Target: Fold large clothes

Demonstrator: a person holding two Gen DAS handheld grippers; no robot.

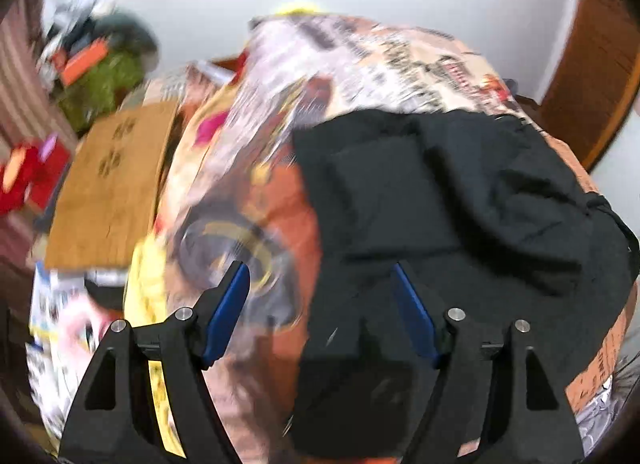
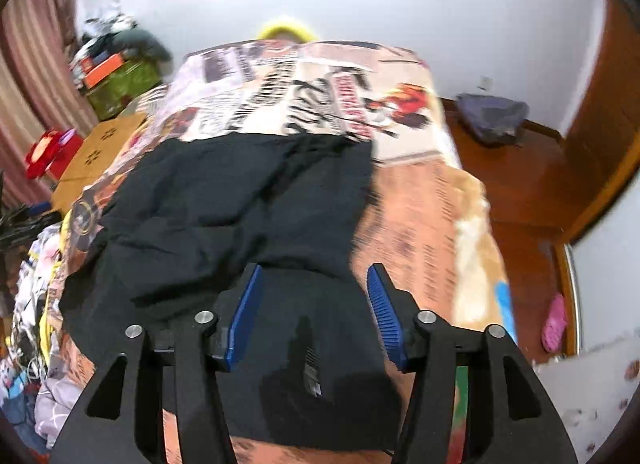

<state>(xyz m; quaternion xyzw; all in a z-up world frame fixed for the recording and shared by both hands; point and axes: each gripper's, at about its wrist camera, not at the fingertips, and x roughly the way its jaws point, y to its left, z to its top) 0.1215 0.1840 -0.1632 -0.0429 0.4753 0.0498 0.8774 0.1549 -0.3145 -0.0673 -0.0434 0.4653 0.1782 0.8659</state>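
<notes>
Big bed [image 2: 420, 200] fills the room here, covered in a busy printed sheet of orange, cream and black lettering, and right across the middle of it lies the black garment [image 2: 240, 200], rumpled, with folds bunched on its left side. It reaches from mid-bed to the near edge. Beside the bed on the left, a brown cardboard box [image 1: 108, 184] sits flat, and beyond it a green box [image 2: 120, 88] piled with clutter, against a striped curtain. There's a red toy [image 2: 52, 152] next to the cardboard. On the right, wooden floor, with a dark bag [image 2: 492, 116] slumped by the wall. Now the left tongs [image 1: 320, 284]: jaws spread wide, gripping nothing, hanging over the garment's left edge where black cloth meets the sheet, the picture badly blurred. The right tongs [image 2: 316, 284]: also wide apart and empty, poised above the garment's near right part.
</notes>
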